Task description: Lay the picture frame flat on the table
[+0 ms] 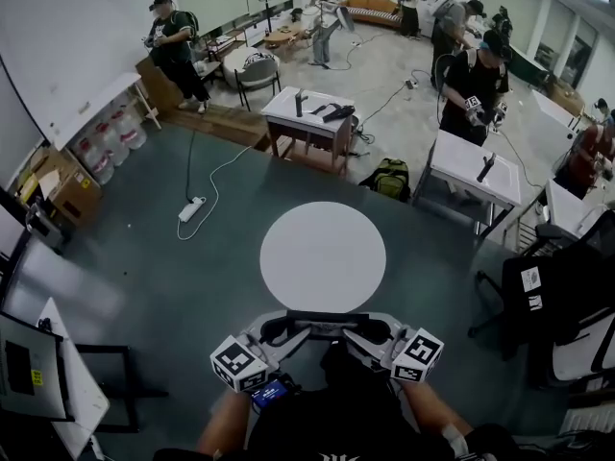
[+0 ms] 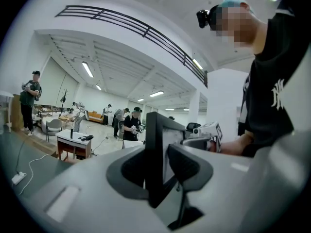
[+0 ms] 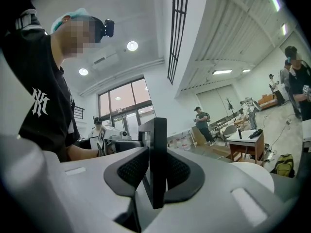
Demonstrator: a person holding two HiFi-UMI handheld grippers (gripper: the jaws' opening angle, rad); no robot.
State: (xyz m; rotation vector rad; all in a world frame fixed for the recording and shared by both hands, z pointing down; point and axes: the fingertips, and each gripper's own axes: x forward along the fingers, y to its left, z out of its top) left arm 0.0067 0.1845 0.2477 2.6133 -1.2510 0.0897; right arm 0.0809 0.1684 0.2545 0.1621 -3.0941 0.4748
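Observation:
A black picture frame (image 1: 327, 319) hangs upright in the air, just short of the near rim of the round white table (image 1: 323, 255). My left gripper (image 1: 281, 331) is shut on its left edge and my right gripper (image 1: 371, 331) on its right edge. In the left gripper view the frame's dark edge (image 2: 154, 154) stands upright between the pads of the left gripper (image 2: 158, 168), with its pale glass face to the right. In the right gripper view the frame (image 3: 158, 159) shows edge-on, pinched between the black pads of the right gripper (image 3: 156, 173). The round table (image 3: 252, 171) lies past it to the right.
A white rectangular table (image 1: 307, 113) with tools and another (image 1: 478, 166) stand beyond the round one. A green backpack (image 1: 388, 178) and a power strip (image 1: 190, 209) with its cable lie on the floor. A black chair (image 1: 567, 296) is at right. Several people work at the back.

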